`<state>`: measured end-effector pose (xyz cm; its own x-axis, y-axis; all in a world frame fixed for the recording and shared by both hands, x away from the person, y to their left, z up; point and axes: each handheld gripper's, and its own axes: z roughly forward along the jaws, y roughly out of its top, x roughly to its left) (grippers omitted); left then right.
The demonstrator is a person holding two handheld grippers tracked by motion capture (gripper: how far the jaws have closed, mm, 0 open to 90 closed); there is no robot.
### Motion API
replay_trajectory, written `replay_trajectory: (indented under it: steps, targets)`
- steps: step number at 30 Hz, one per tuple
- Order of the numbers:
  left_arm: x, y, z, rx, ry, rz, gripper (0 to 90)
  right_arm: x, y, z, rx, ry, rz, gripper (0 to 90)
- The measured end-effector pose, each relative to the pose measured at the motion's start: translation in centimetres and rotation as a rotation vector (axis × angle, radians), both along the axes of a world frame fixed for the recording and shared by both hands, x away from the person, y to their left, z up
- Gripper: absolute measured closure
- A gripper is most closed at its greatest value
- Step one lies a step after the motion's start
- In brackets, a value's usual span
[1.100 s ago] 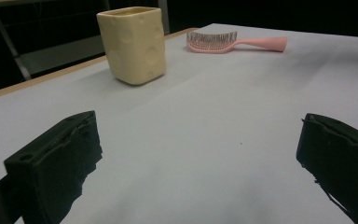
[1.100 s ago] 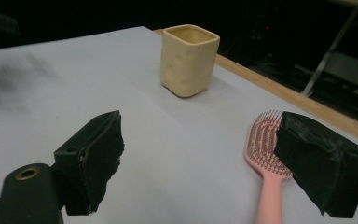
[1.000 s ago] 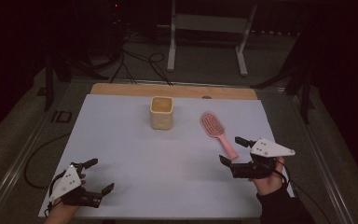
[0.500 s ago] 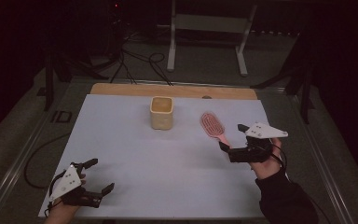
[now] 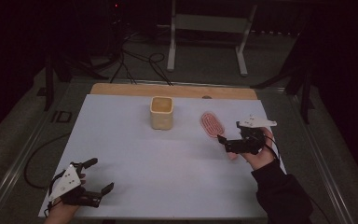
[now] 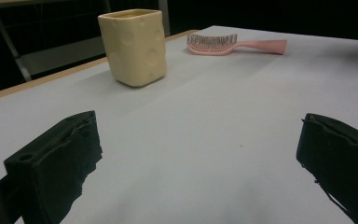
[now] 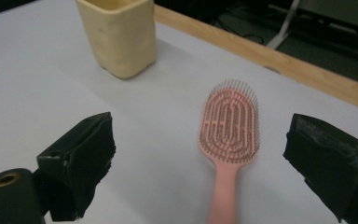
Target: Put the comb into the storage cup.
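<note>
The pink hairbrush (image 7: pixel 230 135) lay bristles up on the white desk (image 5: pixel 135 158), its handle running down between the wide-spread jaws of the right gripper (image 5: pixel 227 143), which had just been opening and pressed on nothing; no brand or writing could be read on it. Beyond the left-hand jaw in the right gripper view stood a cream cup (image 7: pixel 118 35), also unmarked. The left gripper (image 5: pixel 99 176) rested well apart at the desk's near edge, jaws released and empty.

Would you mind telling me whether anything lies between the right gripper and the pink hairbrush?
Nothing visible does. The right gripper is open over the pink hairbrush, whose handle runs between its fingers, on bare table.
</note>
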<state>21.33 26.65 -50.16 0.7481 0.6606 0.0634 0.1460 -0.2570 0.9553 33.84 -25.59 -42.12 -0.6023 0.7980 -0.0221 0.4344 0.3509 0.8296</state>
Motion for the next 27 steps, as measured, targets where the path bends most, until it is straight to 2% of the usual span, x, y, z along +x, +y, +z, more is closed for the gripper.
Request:
replay_trajectory:
  steps: [9,12,22,27]
  targets:
    - [0.0,0.0,-0.1,0.003,0.004,0.000,0.0,2.0,-0.1,-1.7,-0.033,0.060,-0.035,8.2]
    - [0.0,0.0,-0.1,0.004,0.003,-0.001,0.0,2.8,-0.1,-2.5,-0.056,0.097,-0.057,8.2]
    - [0.0,-0.1,-0.1,0.003,0.005,-0.002,0.0,4.2,0.0,-4.2,-0.097,0.171,-0.072,8.6]
    - [0.0,0.0,-0.1,0.004,0.004,-0.001,0.0,5.1,0.6,-5.1,-0.139,0.237,-0.085,10.0]
